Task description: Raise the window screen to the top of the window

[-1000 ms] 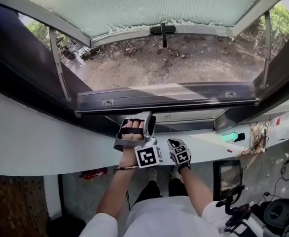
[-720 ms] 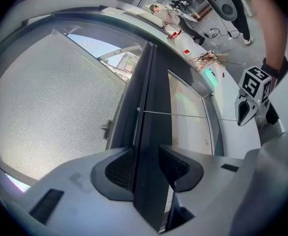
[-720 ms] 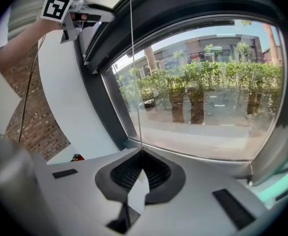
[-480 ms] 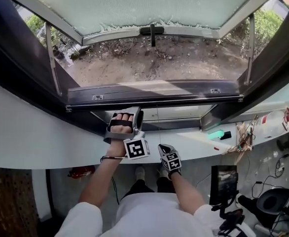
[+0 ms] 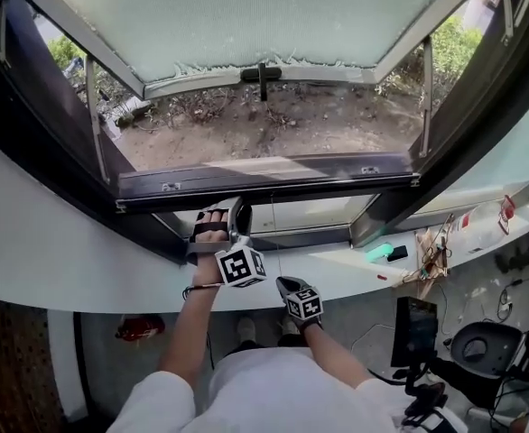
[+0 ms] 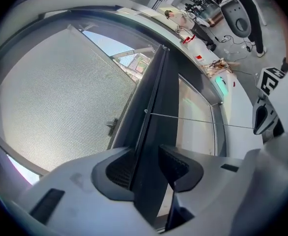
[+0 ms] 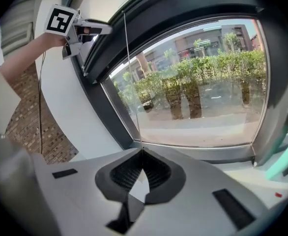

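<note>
The window screen's grey mesh point(image 5: 246, 16) fills the upper part of the head view. Its dark bottom rail point(image 5: 337, 177) runs across the middle of the opening. My left gripper point(image 5: 218, 213) is shut on that rail near its left end. In the left gripper view the rail point(image 6: 154, 107) passes between the jaws of that gripper point(image 6: 146, 163), with the mesh point(image 6: 60, 97) to its left. A thin cord point(image 5: 273, 233) drops from the rail to my right gripper point(image 5: 292, 287), lower down by the sill. The right gripper point(image 7: 142, 156) is shut on the cord point(image 7: 131, 82).
A white sill point(image 5: 355, 269) curves below the window, with a green object point(image 5: 380, 253) and tangled wires point(image 5: 431, 251) on its right part. A black handle point(image 5: 262, 75) sits on the outer sash. A monitor point(image 5: 415, 327) and a chair point(image 5: 481, 354) stand at lower right.
My right gripper has drawn down and away from the left one along the cord. The left gripper keeps its hold on the rail. The head view has shifted.
</note>
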### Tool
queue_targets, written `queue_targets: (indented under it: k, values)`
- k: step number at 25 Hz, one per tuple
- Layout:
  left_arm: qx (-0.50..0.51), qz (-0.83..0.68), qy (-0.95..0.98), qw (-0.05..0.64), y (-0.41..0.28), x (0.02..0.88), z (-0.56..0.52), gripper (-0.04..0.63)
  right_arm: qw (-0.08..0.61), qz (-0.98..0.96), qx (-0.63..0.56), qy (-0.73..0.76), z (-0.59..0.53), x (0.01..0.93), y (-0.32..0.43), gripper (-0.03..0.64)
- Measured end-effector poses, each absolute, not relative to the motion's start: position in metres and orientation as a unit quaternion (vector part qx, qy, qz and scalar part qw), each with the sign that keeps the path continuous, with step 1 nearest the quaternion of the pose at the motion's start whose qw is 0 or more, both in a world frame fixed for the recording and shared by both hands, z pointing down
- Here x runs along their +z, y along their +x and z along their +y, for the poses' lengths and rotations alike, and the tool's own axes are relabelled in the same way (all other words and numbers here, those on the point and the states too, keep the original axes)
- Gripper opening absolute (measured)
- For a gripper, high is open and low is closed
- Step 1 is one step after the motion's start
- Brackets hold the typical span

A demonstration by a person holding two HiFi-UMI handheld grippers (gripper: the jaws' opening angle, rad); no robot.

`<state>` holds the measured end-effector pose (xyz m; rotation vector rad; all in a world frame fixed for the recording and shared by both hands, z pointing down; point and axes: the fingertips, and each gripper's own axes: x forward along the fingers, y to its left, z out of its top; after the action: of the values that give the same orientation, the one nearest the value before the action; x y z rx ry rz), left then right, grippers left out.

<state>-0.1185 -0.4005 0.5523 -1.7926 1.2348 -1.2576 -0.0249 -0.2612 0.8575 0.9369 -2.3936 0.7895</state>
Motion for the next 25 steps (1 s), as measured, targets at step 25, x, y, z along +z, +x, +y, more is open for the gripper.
queue_targets:
  k: [25]
  values:
    - [-0.442,0.494,-0.679,0.315,-0.119,0.506,-0.4,0.147,0.199,-0.883,0.249,0.344,-0.292,0.827,-0.025,0.002]
